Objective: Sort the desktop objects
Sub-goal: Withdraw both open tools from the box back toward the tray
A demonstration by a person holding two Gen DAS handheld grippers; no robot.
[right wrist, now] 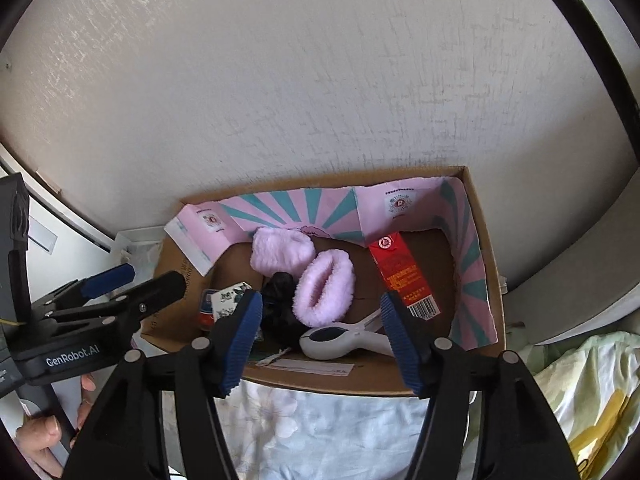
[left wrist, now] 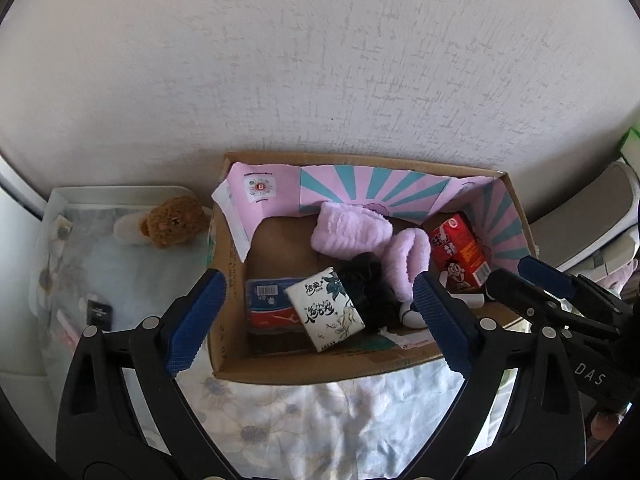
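Box (left wrist: 280, 376) sits on the flowered cloth (left wrist: 320, 420) by the wall. Inside lie pink socks (left wrist: 348, 232), a red carton (left wrist: 460, 256), a tissue pack (left wrist: 326, 308) and a white clip (right wrist: 340, 340). Left gripper (left wrist: 320, 320) and right gripper (right wrist: 320, 340) hang over it, fingers apart, holding nothing.

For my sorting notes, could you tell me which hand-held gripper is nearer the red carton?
Right. The right hand-held gripper hovers beside the red carton; the left hand-held gripper sits further left, over the tissue pack.

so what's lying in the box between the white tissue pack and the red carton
A black fuzzy item and a pink fluffy slipper lie between the tissue pack and the red carton, seen in the left wrist view.
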